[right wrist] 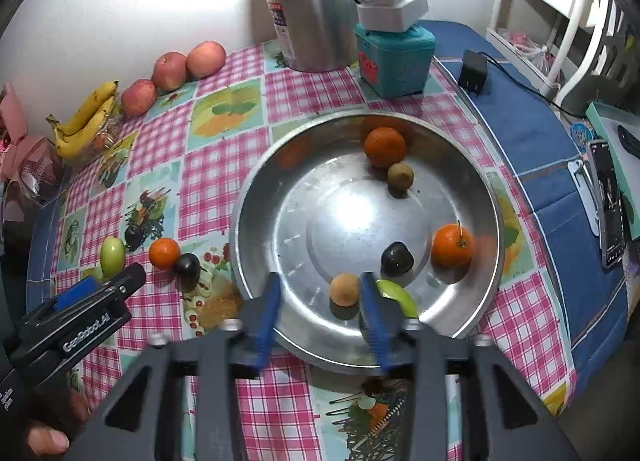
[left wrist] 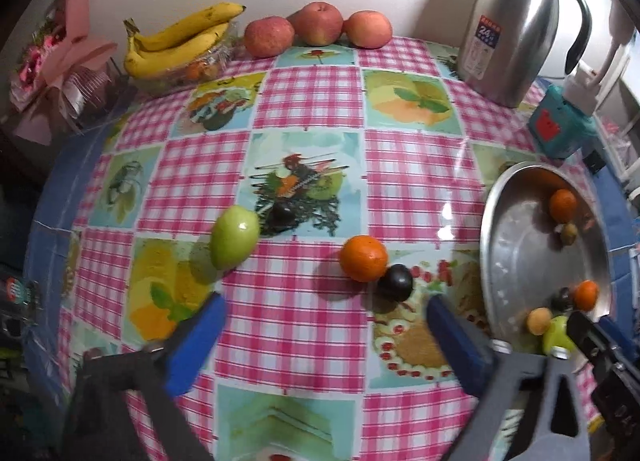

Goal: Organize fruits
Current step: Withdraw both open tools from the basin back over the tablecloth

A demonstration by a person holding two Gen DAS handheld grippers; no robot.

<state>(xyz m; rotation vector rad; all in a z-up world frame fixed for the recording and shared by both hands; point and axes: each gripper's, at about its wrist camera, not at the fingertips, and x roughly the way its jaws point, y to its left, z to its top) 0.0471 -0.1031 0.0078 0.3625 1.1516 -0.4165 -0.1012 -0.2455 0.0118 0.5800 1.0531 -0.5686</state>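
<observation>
A: Big metal basin (right wrist: 460, 197) sits on the checked worktop (left wrist: 304, 165); inside it, two oranges (right wrist: 451, 245), a dark plum (right wrist: 396, 257), a tan fruit (right wrist: 344, 289), a green one.

B: Right gripper (right wrist: 320, 293) hangs over the basin's near rim, fingers apart, empty.

A: Left of the basin: green fruit (left wrist: 234, 237), orange (left wrist: 363, 258), plum (left wrist: 395, 283). Left gripper (left wrist: 324, 313) gapes wide, gripping nothing.
</observation>
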